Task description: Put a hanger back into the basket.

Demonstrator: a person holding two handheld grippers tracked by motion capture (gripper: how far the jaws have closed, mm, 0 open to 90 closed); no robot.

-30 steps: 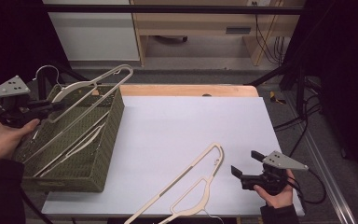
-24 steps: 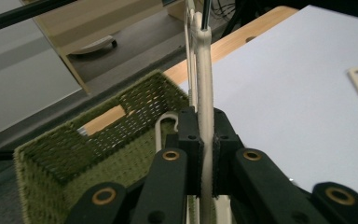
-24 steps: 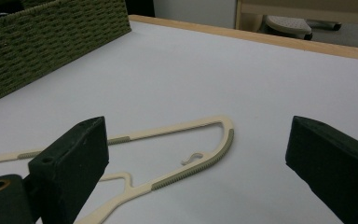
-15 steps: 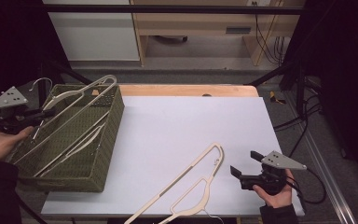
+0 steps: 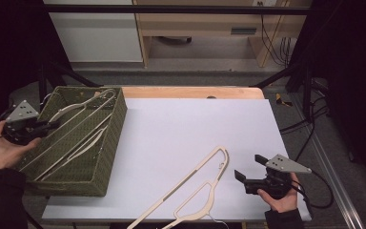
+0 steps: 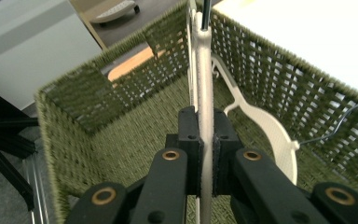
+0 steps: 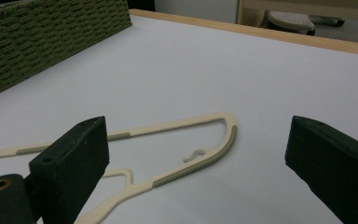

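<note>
At the left edge of the high view, my left tongs (image 5: 45, 126) sit at the near-left rim of the green woven basket (image 5: 109, 143), which stands on the left part of the desk (image 5: 186, 129). In the left gripper view these tongs (image 6: 205, 140) are clamped on the thin cream bar of a hanger (image 6: 204, 93); the pads press on it from both sides, and the bar runs straight away from me along the inside of the basket (image 6: 65, 121) toward its far wall. The held hanger (image 5: 78, 119) lies slanted inside the basket, its far end up at the upper right corner of it. A second cream hanger (image 6: 270, 130) rests on the basket floor to the right of the held one in that view.

Further right in the high view, another cream hanger (image 5: 195, 186) lies flat on the white desk, slanting from the lower middle of the frame up to the right. Just beside its upper end, at the lower right, my right tongs (image 5: 249, 168) rest low over the desk with the jaws wide apart and nothing between them. In the right gripper view the tongs (image 7: 196, 154) stand open, and the loose hanger (image 7: 191, 135) lies on the desk beyond them, untouched.
</note>
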